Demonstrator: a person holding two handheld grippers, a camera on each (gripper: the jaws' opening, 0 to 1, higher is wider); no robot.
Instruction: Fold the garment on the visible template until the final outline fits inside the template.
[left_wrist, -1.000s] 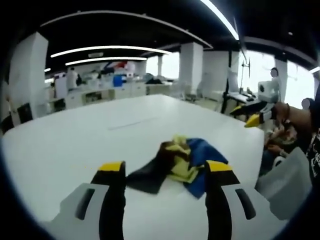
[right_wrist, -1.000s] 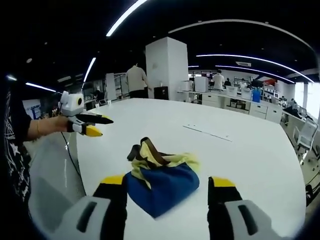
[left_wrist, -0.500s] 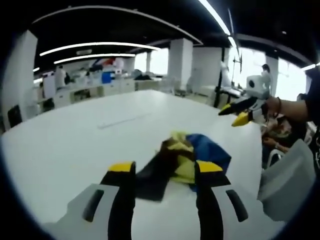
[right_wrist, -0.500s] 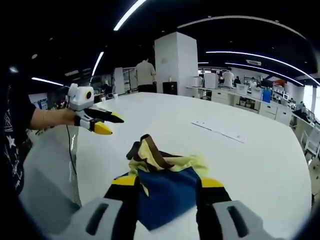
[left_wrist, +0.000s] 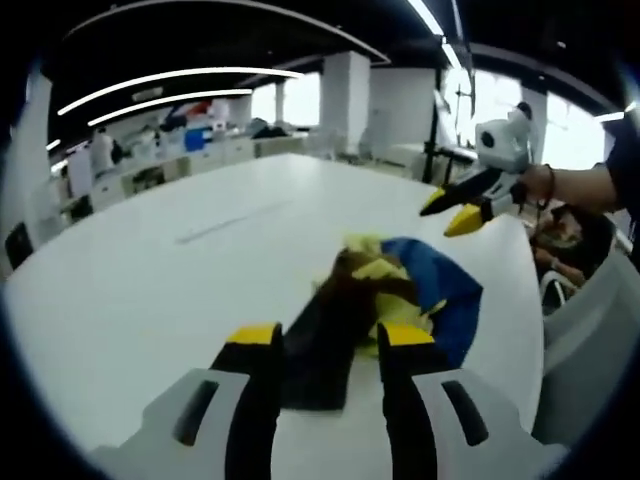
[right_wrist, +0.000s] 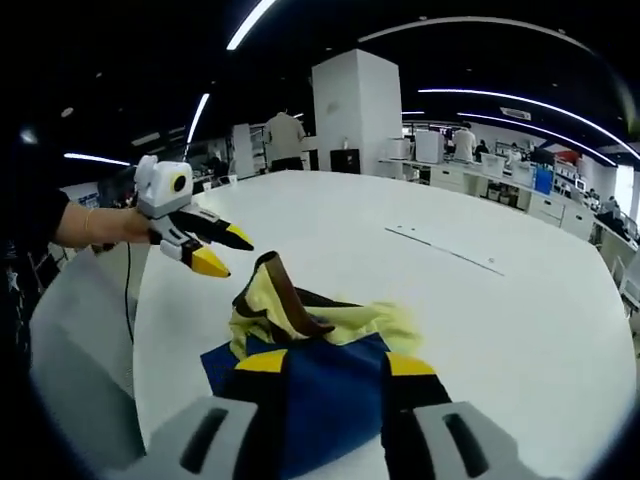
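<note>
A crumpled garment (left_wrist: 415, 290) in blue, yellow and dark brown lies in a heap on the white table (left_wrist: 140, 270). My left gripper (left_wrist: 328, 338) is open and hangs near the heap, whose dark flap shows between its jaws. My right gripper (left_wrist: 452, 210), held by a hand, hovers just above the far side of the heap, fingers slightly apart. In the right gripper view the garment (right_wrist: 320, 325) shows blue in front and yellow behind. My right gripper (right_wrist: 336, 364) stands open over the blue part. The left gripper (right_wrist: 222, 250) hangs in the air to the garment's left.
A thin faint line (left_wrist: 232, 221) runs across the table (right_wrist: 530, 330) beyond the garment, also seen as line (right_wrist: 447, 250). A pale chair (left_wrist: 590, 340) stands at the table's edge. A white pillar (right_wrist: 360, 110), desks and standing people fill the room behind.
Both grippers have moved in toward the garment, which now looks larger in both views. The jaws of each have narrowed. Each gripper shows closer to the heap in the other's view.
</note>
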